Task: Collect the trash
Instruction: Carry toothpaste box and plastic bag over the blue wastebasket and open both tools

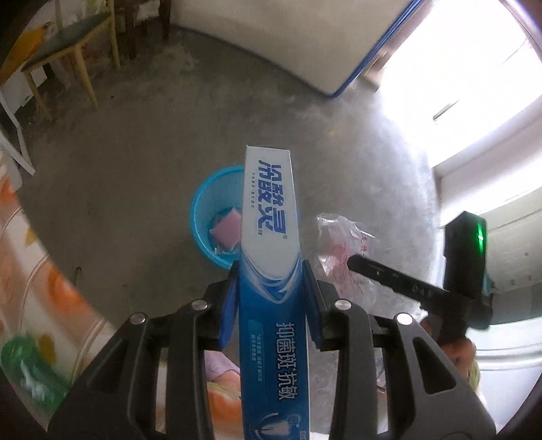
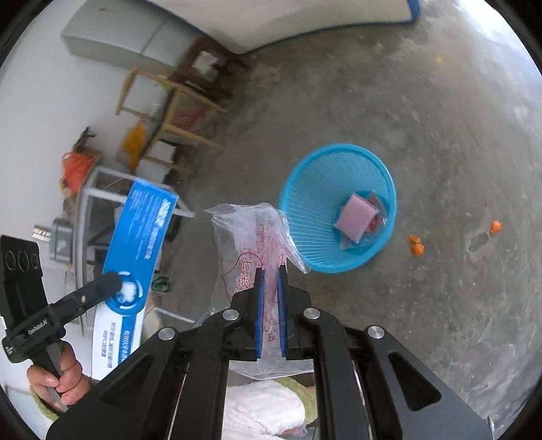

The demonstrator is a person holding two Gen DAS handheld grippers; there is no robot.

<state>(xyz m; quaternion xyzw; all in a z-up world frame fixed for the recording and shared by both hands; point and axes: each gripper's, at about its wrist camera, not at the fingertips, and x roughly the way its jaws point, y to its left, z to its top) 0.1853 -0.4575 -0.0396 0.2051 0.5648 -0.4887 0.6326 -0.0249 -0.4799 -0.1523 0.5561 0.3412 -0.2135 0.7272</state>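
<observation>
Landmark: white wall (image 2: pixel 277 20), curving along the far edge of the grey concrete floor (image 2: pixel 423 101). Blue-edged white board (image 1: pixel 305 57) leans against it. Dark wooden chair (image 2: pixel 206 67) stands at the wall's foot, a grey cabinet (image 2: pixel 125 37) next to it along the wall. Light wooden table (image 2: pixel 176 111) sits just out from the chair, further from the wall; yellow bag (image 2: pixel 135 142) beside its legs. White metal frame (image 2: pixel 101 196) further out again. Bright doorway (image 1: pixel 474 84) past the board's end.
</observation>
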